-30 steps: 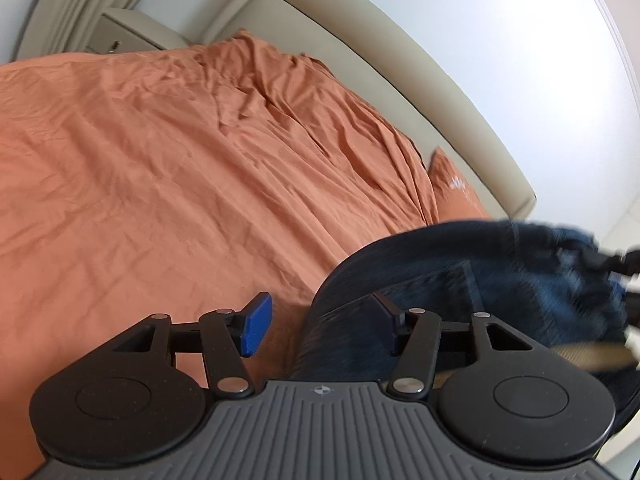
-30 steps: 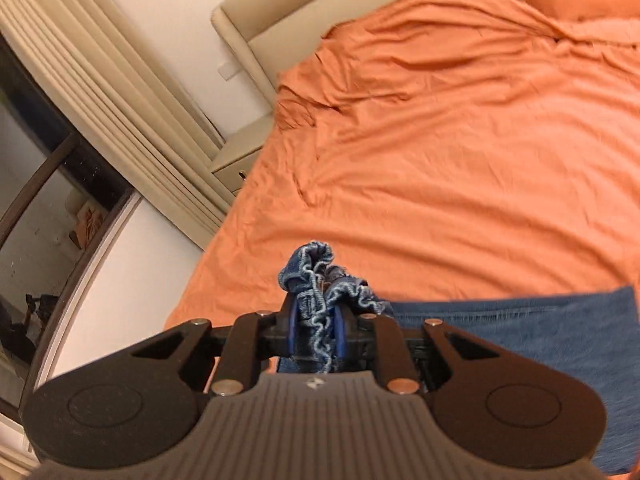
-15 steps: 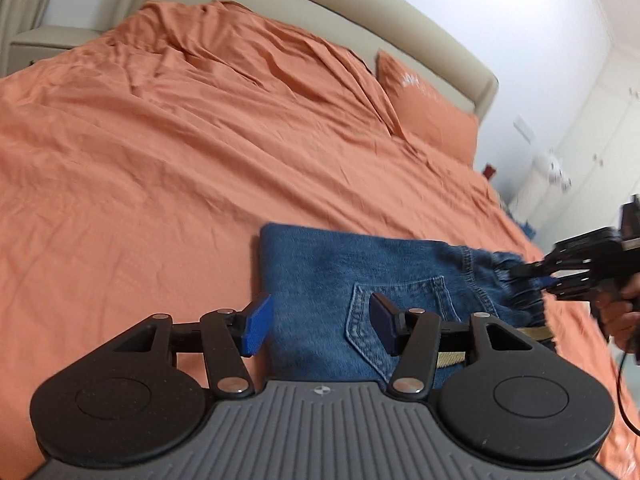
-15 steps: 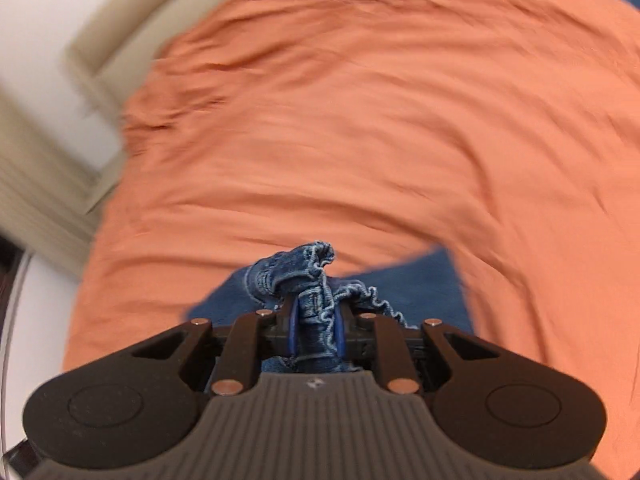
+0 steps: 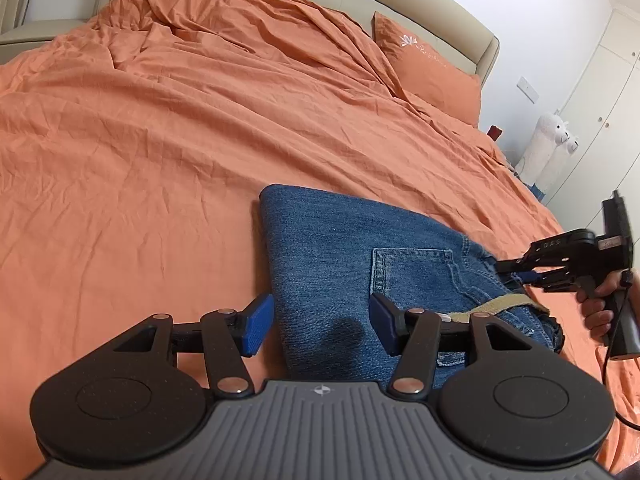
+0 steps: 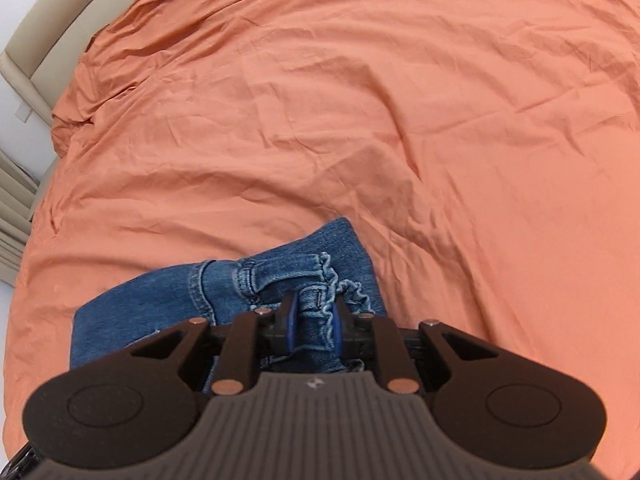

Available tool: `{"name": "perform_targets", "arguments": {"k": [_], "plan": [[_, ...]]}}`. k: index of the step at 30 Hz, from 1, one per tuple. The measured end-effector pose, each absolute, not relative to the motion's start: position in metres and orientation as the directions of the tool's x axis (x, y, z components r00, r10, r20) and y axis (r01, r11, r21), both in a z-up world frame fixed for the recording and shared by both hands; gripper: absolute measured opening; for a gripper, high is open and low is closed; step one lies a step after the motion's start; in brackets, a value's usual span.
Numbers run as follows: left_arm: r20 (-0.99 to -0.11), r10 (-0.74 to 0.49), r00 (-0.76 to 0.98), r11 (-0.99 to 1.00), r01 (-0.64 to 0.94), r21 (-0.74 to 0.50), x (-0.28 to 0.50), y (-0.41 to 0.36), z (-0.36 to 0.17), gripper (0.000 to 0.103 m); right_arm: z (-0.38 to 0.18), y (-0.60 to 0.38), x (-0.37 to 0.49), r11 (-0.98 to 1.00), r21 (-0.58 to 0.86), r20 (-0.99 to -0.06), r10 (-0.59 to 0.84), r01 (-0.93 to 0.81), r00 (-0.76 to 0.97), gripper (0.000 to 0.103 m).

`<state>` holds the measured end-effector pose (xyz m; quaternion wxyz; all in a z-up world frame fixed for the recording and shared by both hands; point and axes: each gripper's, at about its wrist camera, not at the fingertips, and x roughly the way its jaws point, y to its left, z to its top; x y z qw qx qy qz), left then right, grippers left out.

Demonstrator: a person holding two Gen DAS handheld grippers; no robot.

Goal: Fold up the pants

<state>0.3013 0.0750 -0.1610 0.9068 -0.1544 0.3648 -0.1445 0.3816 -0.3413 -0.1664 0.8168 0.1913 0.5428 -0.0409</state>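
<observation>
Blue denim pants (image 5: 344, 256) lie folded on the orange bedsheet (image 5: 160, 128), back pocket up, with a tan belt at the waist. My left gripper (image 5: 322, 326) is open and empty, hovering just above the near left part of the fold. My right gripper (image 5: 516, 276) is shut on the gathered waistband at the right end of the pants. In the right wrist view the right gripper (image 6: 314, 322) pinches bunched waistband denim (image 6: 316, 300) low over the pants (image 6: 160, 300).
An orange pillow (image 5: 424, 68) and a beige headboard (image 5: 400, 4) are at the far end. A white plush toy (image 5: 548, 140) and cupboards stand right of the bed. The wrinkled sheet (image 6: 360, 100) spreads wide beyond the pants.
The right gripper has carried the waistband down onto the bed, and the pants now lie flat and folded. The left gripper stayed open and pulled back over the fold.
</observation>
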Motion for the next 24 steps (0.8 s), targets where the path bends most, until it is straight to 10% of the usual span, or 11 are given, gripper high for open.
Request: {"name": "perform_targets", "arguments": {"k": [12,24], "plan": [[-0.582,-0.403,0.706,0.903,0.202,-0.380,0.264,0.072,-0.133,0.064,-0.108,-0.373,0.263,0.837,0.457,-0.789,0.226,0.300,0.572,0.050],[-0.742,-0.249,0.623,0.949,0.310,-0.059,0.191,0.016,-0.119,0.070,-0.115,-0.334,0.197,0.900,0.421,-0.636,0.206,0.111,0.744,0.037]]}}
